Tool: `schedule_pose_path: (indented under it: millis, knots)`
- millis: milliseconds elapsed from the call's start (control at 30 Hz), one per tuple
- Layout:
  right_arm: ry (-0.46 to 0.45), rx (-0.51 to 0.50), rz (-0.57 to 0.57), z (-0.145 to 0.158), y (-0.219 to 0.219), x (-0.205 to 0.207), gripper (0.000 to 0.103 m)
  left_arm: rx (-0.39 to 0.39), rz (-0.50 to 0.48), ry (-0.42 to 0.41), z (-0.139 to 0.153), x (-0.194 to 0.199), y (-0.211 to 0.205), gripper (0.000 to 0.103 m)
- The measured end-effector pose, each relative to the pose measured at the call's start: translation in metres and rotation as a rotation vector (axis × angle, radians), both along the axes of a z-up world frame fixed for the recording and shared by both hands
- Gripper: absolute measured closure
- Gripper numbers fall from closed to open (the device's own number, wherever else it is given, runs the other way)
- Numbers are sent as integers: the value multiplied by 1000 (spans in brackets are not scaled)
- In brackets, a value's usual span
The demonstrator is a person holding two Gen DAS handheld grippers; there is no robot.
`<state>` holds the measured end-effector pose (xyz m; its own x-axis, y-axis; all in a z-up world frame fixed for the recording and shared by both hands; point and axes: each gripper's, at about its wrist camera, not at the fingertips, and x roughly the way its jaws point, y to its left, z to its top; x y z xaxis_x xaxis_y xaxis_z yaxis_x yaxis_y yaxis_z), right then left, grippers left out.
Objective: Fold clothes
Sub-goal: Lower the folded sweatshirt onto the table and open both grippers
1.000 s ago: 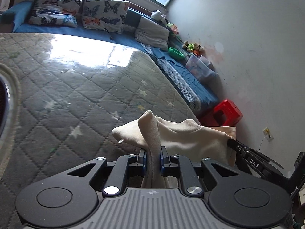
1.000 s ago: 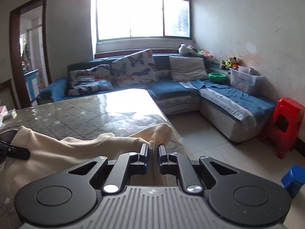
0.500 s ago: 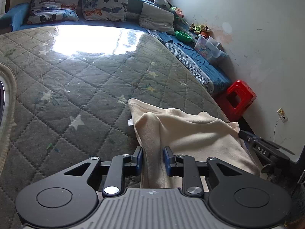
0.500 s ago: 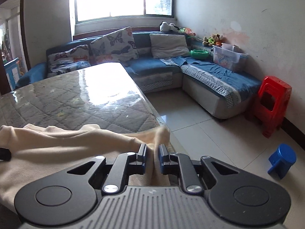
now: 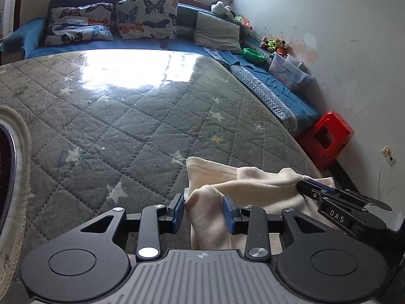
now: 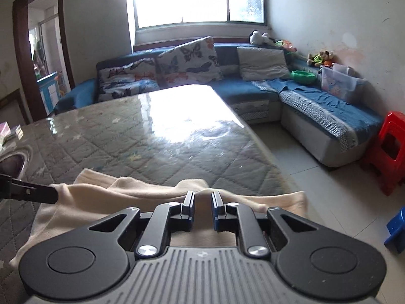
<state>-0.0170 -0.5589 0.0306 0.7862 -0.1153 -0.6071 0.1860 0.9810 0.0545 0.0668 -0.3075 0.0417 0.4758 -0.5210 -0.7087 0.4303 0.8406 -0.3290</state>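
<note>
cream garment; grey quilted starred table cover; red stool

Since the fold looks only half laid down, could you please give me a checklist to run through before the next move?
1. Left tool released: ok; its jaws have just been opening, and the cream cloth lies loose between them.
2. Right tool grip: ok; shut on a fold of the cloth.
3. Cloth lying flat: not ok; it is ridged and bunched between the tools.
4. Room on the quilted table cover: ok; bare ahead of the cloth.
5. Cloth's right corner fully on the table: cannot tell; it lies at the edge.
</note>
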Motion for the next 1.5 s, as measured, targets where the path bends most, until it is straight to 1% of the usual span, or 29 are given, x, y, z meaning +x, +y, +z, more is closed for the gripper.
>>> schedule_pose_path:
  millis: [100,200,267,300,367,533,600,667,733,833,933,1033,1167,1267,1367,1500]
  knots:
    - [12,-2,-10,-9,3,7,90,25,3,10,-8,7,-6,67]
    - [7,1,-10,-9,1,6,89,28,4,10,-11,8,-6,67]
    - [4,-5,-7,-7,3,3,85,26,1,5,-10,6,-4,67]
    - [-2,-10,1,-3,5,-3,84,28,0,-4,-8,2,-3,66]
    - [-14,-15,21,2,10,-16,75,31,-4,-23,-3,-5,0,63]
    - [-37,-16,52,11,23,-54,71,24,-34,-69,10,-33,7,63]
    - [-46,-20,53,13,27,-71,70,21,-48,-89,14,-46,8,58]
    - [-52,-37,48,14,31,-84,65,22,-63,-106,16,-58,9,57]
    - [-58,-56,40,15,34,-95,64,34,-73,-117,14,-67,8,57]
    - [-44,-86,25,8,38,-105,64,55,-84,-130,10,-80,7,57]
    - [-33,-115,21,-1,40,-108,64,79,-87,-108,0,-83,5,57]
    - [-36,-158,31,0,47,-109,64,85,-80,-107,-5,-85,6,56]
    - [-72,-118,46,10,51,-111,64,90,-80,-125,-5,-87,7,56]
    - [-64,-121,74,6,58,-107,64,91,-82,-126,-4,-90,7,56]
    - [-44,-141,79,-1,63,-104,64,87,-74,-124,-1,-92,13,51]
    - [-71,-119,68,8,62,-111,62,102,-64,-130,2,-97,19,45]
